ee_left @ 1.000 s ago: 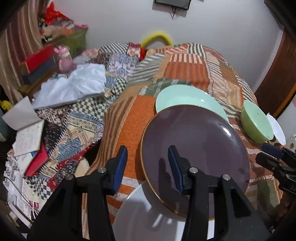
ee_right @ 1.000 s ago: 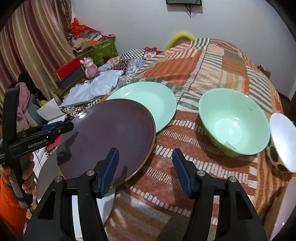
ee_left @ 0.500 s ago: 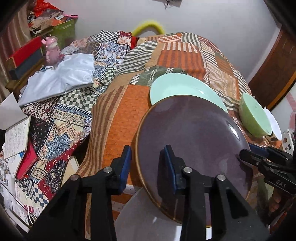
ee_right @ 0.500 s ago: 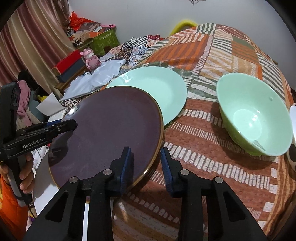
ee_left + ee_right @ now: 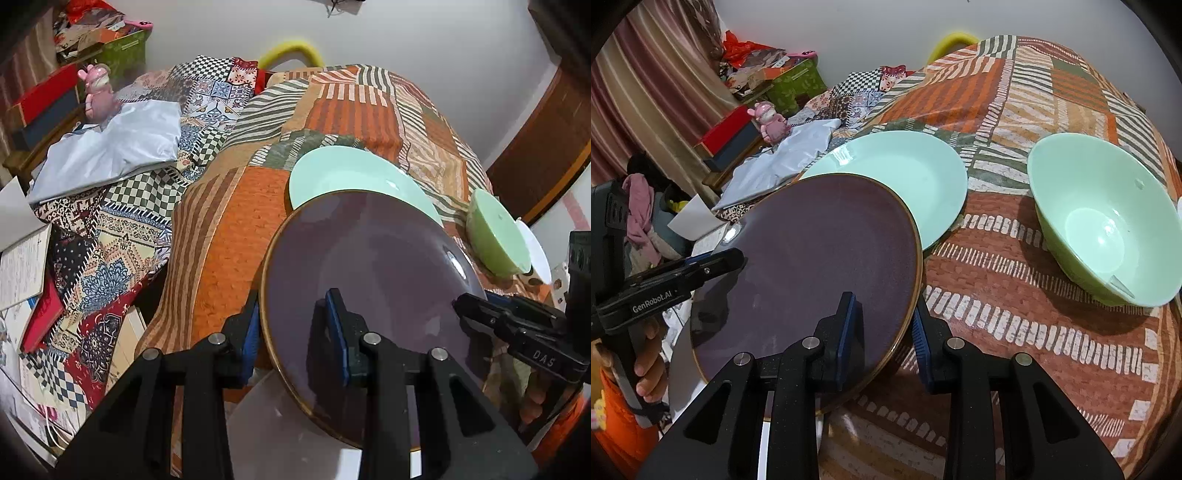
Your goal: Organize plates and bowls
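A dark purple plate [image 5: 369, 266] [image 5: 812, 258] with a gold rim is held tilted above a white plate [image 5: 277, 424] at the table's near edge. My left gripper [image 5: 293, 306] is shut on its left rim, one pad under the plate and one on top. My right gripper [image 5: 882, 306] is shut on the opposite rim. Each gripper also shows in the other's view: the left gripper [image 5: 701, 266] and the right gripper [image 5: 476, 306]. Behind the purple plate lies a mint plate [image 5: 343, 173] [image 5: 905, 170]. A green bowl [image 5: 495, 236] [image 5: 1108, 221] stands to its right.
A white spotted bowl [image 5: 535, 251] sits just beyond the green bowl. The table wears an orange patchwork cloth [image 5: 1015, 295]. Left of it is a bed with a checked quilt [image 5: 122, 229], a grey cloth, books and boxes. A hand in an orange sleeve [image 5: 646, 369] holds the left gripper.
Both grippers' jaws closed onto the purple plate's rims. The right gripper shifted left and down to the rim. The plate now sits more tilted and closer in both views.
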Available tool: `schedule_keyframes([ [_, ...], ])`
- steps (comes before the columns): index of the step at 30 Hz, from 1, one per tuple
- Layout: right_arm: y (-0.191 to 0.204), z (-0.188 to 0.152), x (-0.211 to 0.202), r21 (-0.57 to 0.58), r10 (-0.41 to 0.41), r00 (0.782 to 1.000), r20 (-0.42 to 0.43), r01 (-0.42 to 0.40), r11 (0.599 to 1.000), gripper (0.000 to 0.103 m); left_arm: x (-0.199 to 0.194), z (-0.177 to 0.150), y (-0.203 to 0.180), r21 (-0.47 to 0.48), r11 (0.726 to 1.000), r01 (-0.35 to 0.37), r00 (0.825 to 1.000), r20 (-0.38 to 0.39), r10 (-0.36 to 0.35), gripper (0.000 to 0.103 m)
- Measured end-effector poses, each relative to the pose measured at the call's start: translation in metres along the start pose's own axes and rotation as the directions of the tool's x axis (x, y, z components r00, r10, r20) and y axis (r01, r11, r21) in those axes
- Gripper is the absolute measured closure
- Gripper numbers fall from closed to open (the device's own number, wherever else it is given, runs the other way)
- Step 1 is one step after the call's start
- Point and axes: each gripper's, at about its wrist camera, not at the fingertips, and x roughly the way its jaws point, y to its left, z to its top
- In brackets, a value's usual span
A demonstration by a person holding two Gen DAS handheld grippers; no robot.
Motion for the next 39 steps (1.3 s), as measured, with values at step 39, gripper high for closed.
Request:
schedule_keyframes([
  [39, -0.033, -0.052, -0.098, 0.055, -0.023, 0.993, 0.115, 0.017, 0.998, 0.076, -0.067, -0.053, -0.092, 0.035, 0.999, 0.038, 0.998, 0.057, -0.040, 0.069],
])
